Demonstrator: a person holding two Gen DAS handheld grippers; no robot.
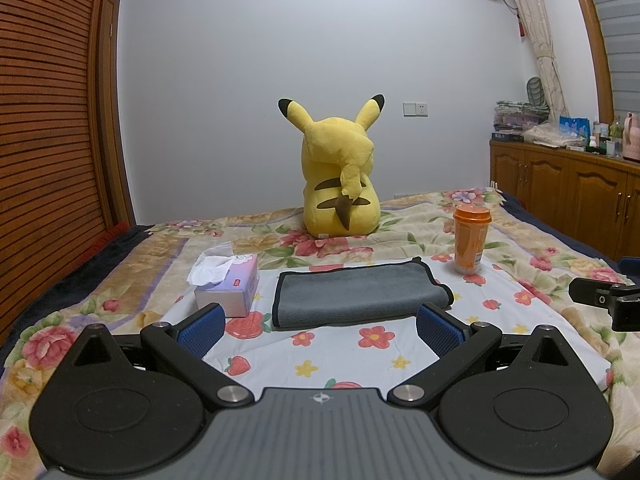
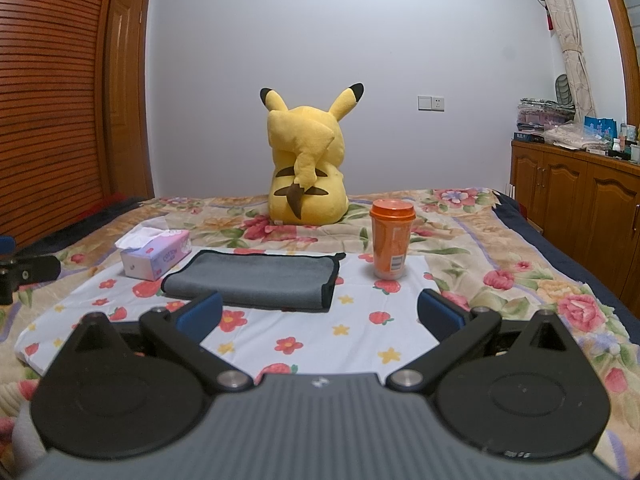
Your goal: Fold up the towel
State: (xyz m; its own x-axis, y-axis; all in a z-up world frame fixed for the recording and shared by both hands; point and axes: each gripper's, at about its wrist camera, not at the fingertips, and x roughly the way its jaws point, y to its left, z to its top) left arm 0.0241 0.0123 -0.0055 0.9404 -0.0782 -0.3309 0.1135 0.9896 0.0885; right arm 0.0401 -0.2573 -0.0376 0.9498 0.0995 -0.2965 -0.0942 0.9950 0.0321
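A grey towel (image 1: pixel 356 294) with a black hem lies folded flat on a white flowered cloth (image 1: pixel 340 354) on the bed; it also shows in the right wrist view (image 2: pixel 256 280). My left gripper (image 1: pixel 320 326) is open and empty, just in front of the towel's near edge. My right gripper (image 2: pixel 320 314) is open and empty, in front of the towel's right end, apart from it. The right gripper's body shows at the right edge of the left wrist view (image 1: pixel 604 300). The left gripper's body shows at the left edge of the right wrist view (image 2: pixel 24 274).
A tissue box (image 1: pixel 228 284) stands left of the towel. An orange lidded cup (image 1: pixel 471 240) stands to its right. A yellow plush toy (image 1: pixel 340 176) sits behind on the floral bedspread. A wooden cabinet (image 1: pixel 568 184) is at the right, a slatted wardrobe (image 1: pixel 44 140) at the left.
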